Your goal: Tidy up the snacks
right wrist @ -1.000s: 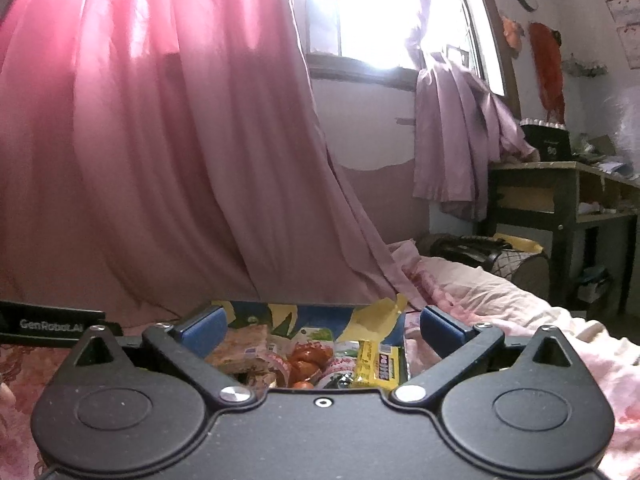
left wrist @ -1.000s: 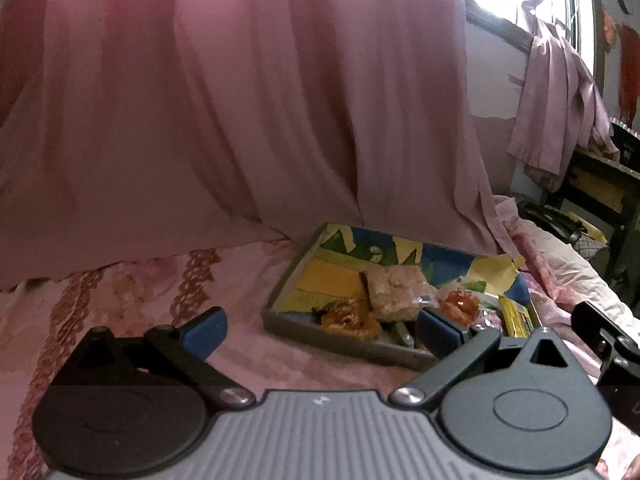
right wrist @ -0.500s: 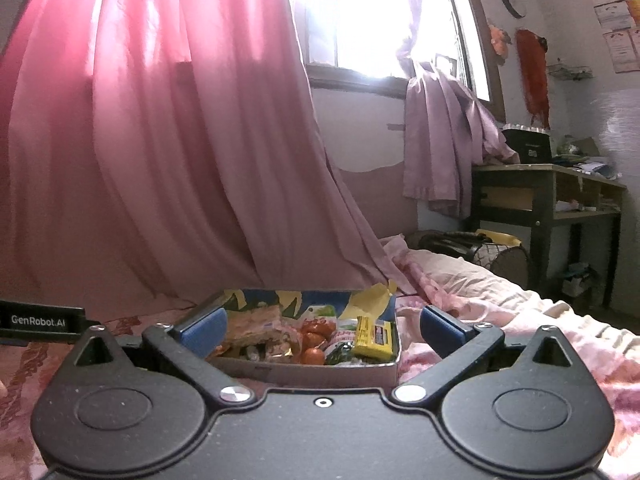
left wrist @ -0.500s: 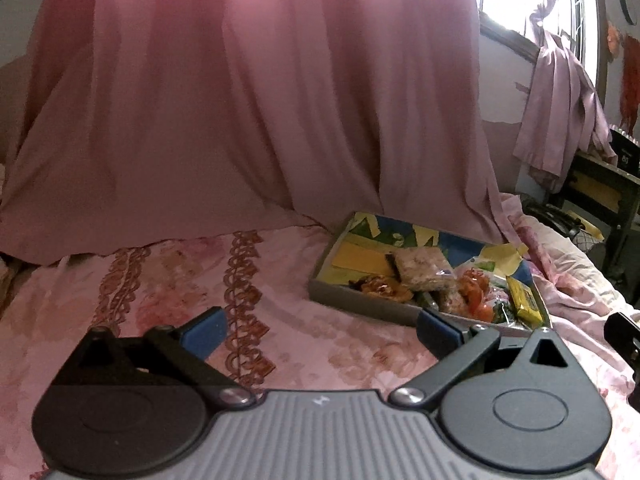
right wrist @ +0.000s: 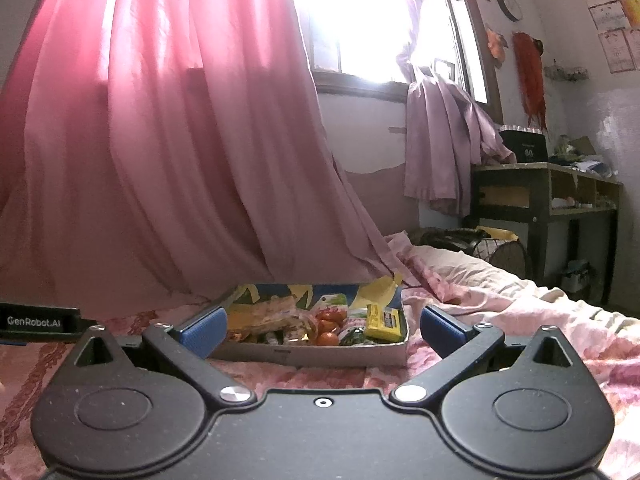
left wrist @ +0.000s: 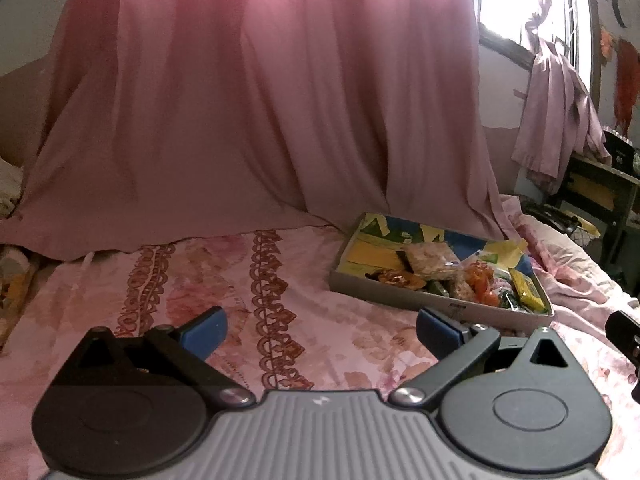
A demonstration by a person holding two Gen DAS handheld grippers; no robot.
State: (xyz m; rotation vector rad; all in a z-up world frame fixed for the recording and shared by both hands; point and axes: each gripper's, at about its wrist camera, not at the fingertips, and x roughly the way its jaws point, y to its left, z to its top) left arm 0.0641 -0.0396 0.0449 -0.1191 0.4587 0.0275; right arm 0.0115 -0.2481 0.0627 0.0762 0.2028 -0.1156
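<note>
A grey tray [left wrist: 404, 300] with a colourful lining sits on the pink floral bedspread [left wrist: 240, 280], right of centre in the left wrist view. Packed in it are a pale brittle slab [left wrist: 430, 258], orange-red sweets [left wrist: 478, 274] and a yellow bar [left wrist: 528, 290]. My left gripper [left wrist: 320, 334] is open and empty, well short of the tray and to its left. In the right wrist view the tray [right wrist: 312, 354] lies straight ahead, with the yellow bar [right wrist: 384, 322] at its right end. The right gripper [right wrist: 322, 334] stands open and empty just before the tray's near wall.
A pink curtain [left wrist: 260, 120] hangs behind the bed down to the bedspread. A bright window [right wrist: 360, 20] and a dark wooden desk [right wrist: 548, 200] stand to the right. A black wire basket [right wrist: 496, 252] sits beside the bed. The other gripper's body [right wrist: 38, 322] shows at the left edge.
Both grippers have drawn back from the tray, which now looks smaller and farther away. More of the bedspread shows before the left gripper. Both stay open.
</note>
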